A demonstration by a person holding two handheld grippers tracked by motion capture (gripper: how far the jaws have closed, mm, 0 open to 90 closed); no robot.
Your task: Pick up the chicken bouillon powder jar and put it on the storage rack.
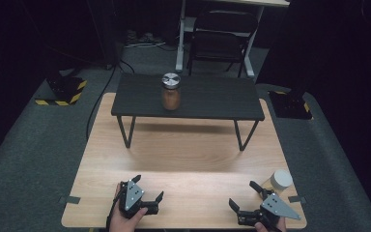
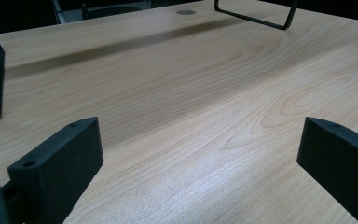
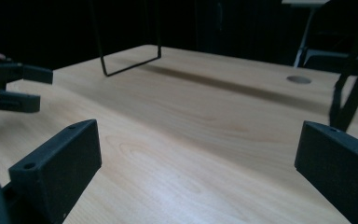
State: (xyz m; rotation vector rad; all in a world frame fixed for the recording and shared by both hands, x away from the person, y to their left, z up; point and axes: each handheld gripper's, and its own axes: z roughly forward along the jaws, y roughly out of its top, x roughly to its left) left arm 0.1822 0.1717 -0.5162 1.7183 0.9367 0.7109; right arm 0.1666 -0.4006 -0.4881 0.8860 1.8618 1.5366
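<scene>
Nothing readable here, honestly: no words, brand names or numbers anywhere. The jar [image 1: 171, 91] on the black shelf [image 1: 222, 99] has no label I can make out. Closest thing to a sign is the yellow-and-black hazard striping [image 1: 63, 96] on the floor left of that shelf.

The room was dim, with dark surroundings on all sides. A light wooden table [image 1: 183, 154] stood on grey carpet [image 1: 34, 159]. A low black shelf [image 1: 198, 99] on thin metal legs rested on the table's far half. Behind it stood a black folding chair [image 1: 222, 41] and a white desk frame [image 1: 181, 38]. Black-and-yellow striped bases [image 1: 65, 92] sat on the floor at both sides.
</scene>
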